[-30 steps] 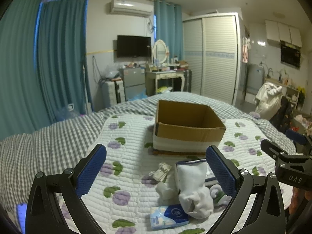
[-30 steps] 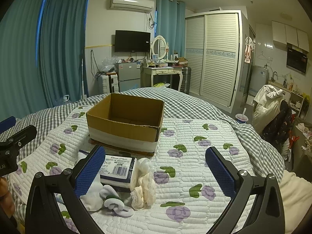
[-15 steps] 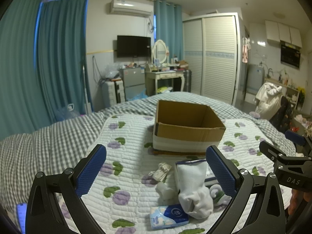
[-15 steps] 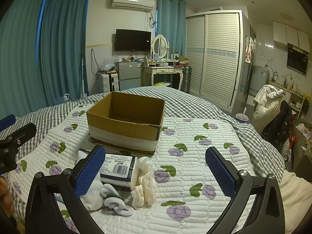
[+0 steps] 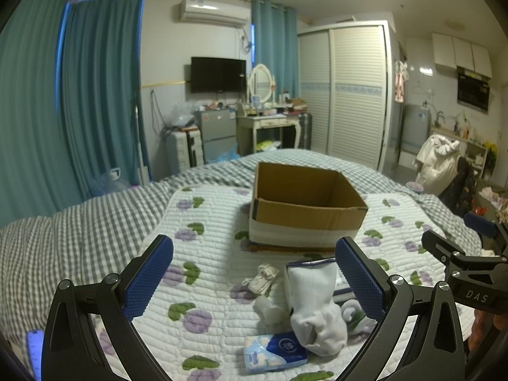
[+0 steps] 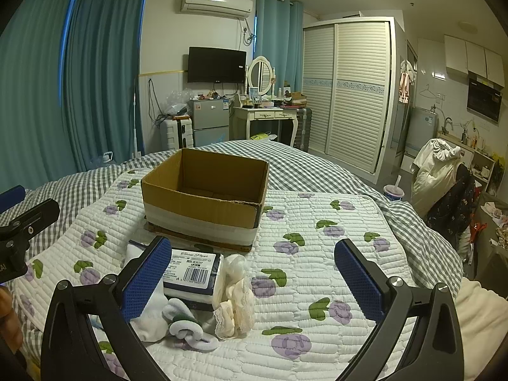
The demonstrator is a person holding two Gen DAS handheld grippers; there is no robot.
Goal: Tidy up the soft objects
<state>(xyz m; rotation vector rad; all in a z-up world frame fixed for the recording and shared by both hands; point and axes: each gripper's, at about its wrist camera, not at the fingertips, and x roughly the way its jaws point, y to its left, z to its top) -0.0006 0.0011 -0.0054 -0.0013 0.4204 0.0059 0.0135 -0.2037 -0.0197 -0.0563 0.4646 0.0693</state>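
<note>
An open cardboard box (image 5: 306, 209) stands on the bed; it also shows in the right wrist view (image 6: 203, 203). In front of it lies a pile of soft things: a white sock (image 5: 314, 304), a small tissue pack (image 5: 274, 352), a cream sock (image 5: 263, 277), a wrapped tissue package (image 6: 192, 273), cream lace socks (image 6: 236, 295) and a rolled white sock (image 6: 187, 327). My left gripper (image 5: 254, 276) is open and empty above the pile. My right gripper (image 6: 252, 277) is open and empty, just right of the pile.
The bed carries a white quilt with purple flowers (image 6: 317, 254) over a grey checked cover (image 5: 79, 231). The right gripper's body shows at the right edge of the left wrist view (image 5: 466, 266). A chair with clothes (image 6: 444, 184) stands right of the bed.
Both grippers have stayed nearly still and open. The right gripper has drifted slightly toward the box.
</note>
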